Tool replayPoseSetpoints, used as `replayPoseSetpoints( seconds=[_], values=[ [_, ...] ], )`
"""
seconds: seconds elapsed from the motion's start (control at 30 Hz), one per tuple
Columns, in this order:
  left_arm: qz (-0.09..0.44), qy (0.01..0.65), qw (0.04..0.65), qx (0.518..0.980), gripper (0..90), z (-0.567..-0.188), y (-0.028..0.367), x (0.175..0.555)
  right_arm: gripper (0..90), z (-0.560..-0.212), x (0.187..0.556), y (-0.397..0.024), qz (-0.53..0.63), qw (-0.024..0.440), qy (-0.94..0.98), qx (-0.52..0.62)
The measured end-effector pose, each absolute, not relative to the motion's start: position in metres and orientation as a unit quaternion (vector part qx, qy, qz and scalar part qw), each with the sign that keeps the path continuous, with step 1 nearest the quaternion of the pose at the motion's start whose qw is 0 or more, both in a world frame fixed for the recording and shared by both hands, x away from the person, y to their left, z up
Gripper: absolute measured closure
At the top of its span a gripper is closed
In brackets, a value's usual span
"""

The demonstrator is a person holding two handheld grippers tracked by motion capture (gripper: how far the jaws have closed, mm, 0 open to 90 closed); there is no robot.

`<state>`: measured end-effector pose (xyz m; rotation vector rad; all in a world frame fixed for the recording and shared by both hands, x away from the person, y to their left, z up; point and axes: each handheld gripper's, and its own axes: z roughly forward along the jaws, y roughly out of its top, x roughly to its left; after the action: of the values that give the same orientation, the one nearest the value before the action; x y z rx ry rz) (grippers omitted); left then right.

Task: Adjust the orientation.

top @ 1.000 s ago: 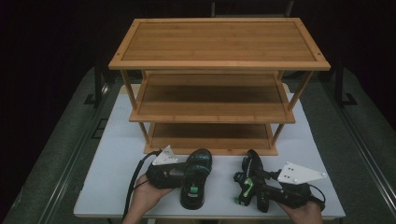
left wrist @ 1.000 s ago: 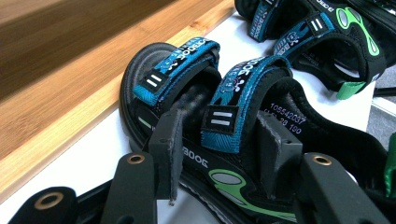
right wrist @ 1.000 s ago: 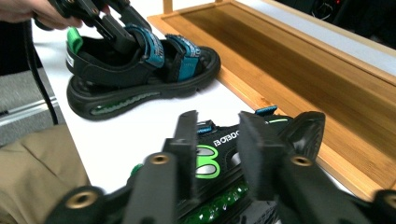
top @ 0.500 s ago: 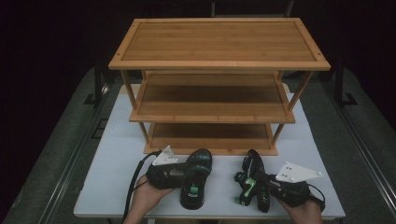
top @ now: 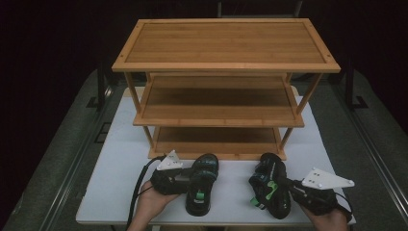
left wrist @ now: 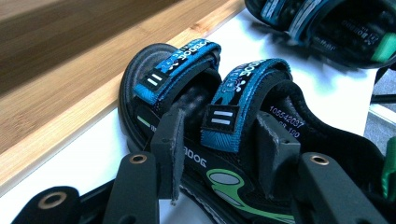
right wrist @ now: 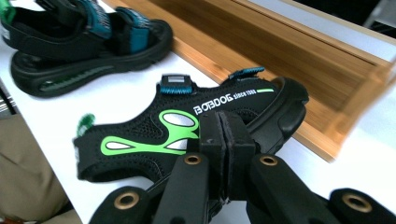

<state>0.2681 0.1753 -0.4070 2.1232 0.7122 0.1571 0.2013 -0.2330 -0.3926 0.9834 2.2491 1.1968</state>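
A big white counter (top: 120, 159) holds a brown wooden rack with three shelves (top: 226, 45). In front of the rack, on the counter, lie two black sandals, well apart from each other.

The left black sandal with blue straps (top: 201, 182) lies just beside the rack's bottom board. The left tongs (left wrist: 219, 140) are clamped on one blue strap (left wrist: 243, 98), with a pad on each side of it. A hand (top: 151, 202) holds these tongs.

The right black sandal with green marks on its side (right wrist: 187, 128) lies near the rack too. The right tongs (right wrist: 225, 140) have just been closing. Now their pads are pressed together, right against the sandal's side. I cannot tell if they pinch any of it.
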Motion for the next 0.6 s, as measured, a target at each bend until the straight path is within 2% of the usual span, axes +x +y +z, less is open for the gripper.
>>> replayPoseSetpoints(
  seconds=[0.13,0.47,0.6],
  values=[
    [0.063,0.287,0.433,0.852,56.7,-0.407,0.176,0.268,88.1,-0.397,0.199,-0.248,0.423,0.21,0.801,0.369],
    [0.063,0.288,0.435,0.851,57.0,-0.408,0.176,0.268,88.7,-0.422,0.197,-0.281,0.415,0.185,0.776,0.437],
    [0.063,0.289,0.434,0.851,57.0,-0.408,0.177,0.268,84.2,-0.427,0.196,-0.288,0.416,0.18,0.767,0.455]
  ],
)
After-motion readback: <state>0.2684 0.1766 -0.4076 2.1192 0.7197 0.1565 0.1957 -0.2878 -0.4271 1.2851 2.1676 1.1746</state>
